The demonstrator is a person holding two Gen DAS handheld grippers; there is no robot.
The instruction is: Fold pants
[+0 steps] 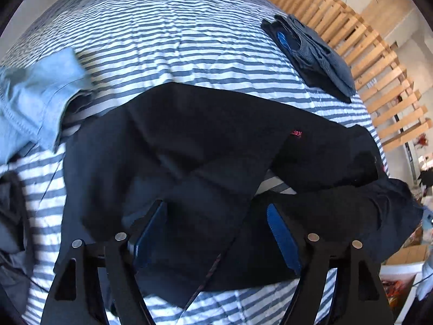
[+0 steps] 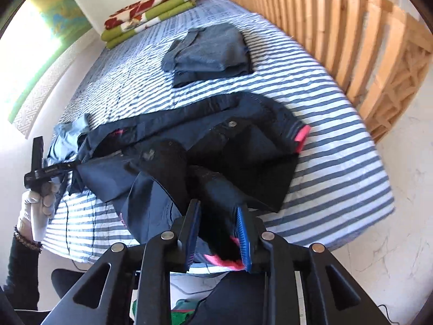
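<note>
Left gripper (image 1: pixel 216 233) jaws spread wide, blue pads clear of the cloth — nothing pinched; it hangs above the near-left part of the dark navy pants (image 1: pixel 189 149). In the right wrist view the gloved hand (image 2: pixel 40 200) holds it at the far left of the bed edge.

Right gripper (image 2: pixel 219 233) jaws part-open with a pink-trimmed hem of the pants (image 2: pixel 224 260) between the pads; can't tell if the pads are actually pressing on it.

Pants lie crumpled across the near end of the striped bedspread (image 2: pixel 338 162), long axis roughly left–right across the bed. Waistband with button (image 2: pixel 231 123) sits to the right, facing far; another pink cuff (image 2: pixel 301 136) sticks out at the right edge. Legs bunch toward the near-left.

Further out: folded grey-blue garment stack (image 2: pixel 211 54) beyond the pants, light blue garment (image 1: pixel 35 103) at left, folded green-and-red blankets (image 2: pixel 148 13) at the far end, wooden slat frame (image 2: pixel 338 27) along the right.
</note>
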